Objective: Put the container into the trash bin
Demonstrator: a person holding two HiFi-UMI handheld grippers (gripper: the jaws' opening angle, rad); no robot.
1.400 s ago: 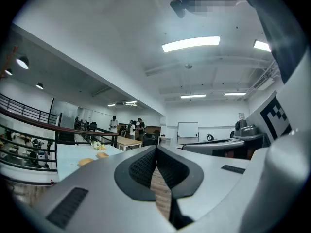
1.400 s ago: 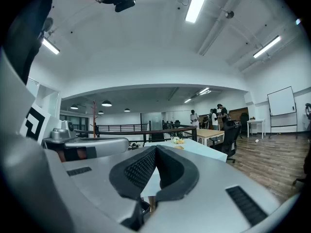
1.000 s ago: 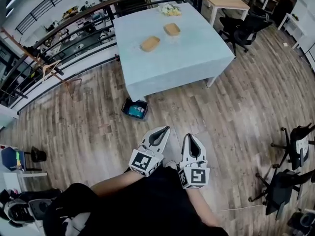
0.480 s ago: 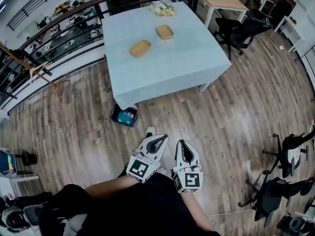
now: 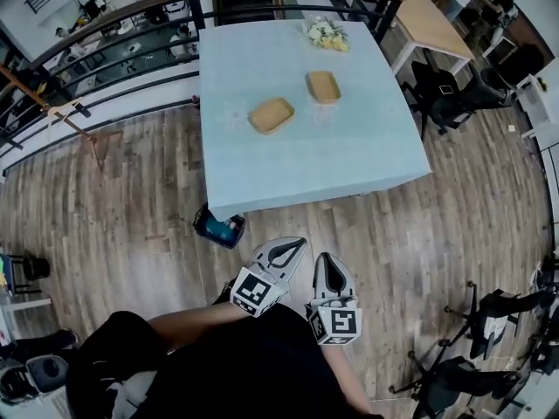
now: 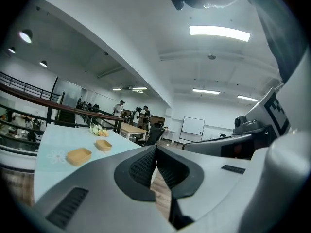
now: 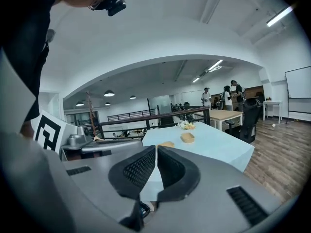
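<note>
Two grippers closed on nothing: left gripper (image 5: 295, 244), right gripper (image 5: 323, 259). Table (image 5: 349, 147) edge nearer fingertips than before; trash bin (image 5: 218, 227) just ahead-left; container (image 5: 272, 114) beyond; open floor (image 5: 419, 260) rightward.

containers (image 5: 272, 114) on table (image 5: 349, 157) | trash bin (image 5: 218, 227) on floor (image 5: 122, 208) before table

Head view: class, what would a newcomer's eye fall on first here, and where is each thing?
A big table in a pale blue cloth fills the upper middle, bearing two shallow brown containers and flowers at its far edge. A small trash bin sits on the wood floor by its near left corner. Below, the left gripper and right gripper are shut and empty.
</note>
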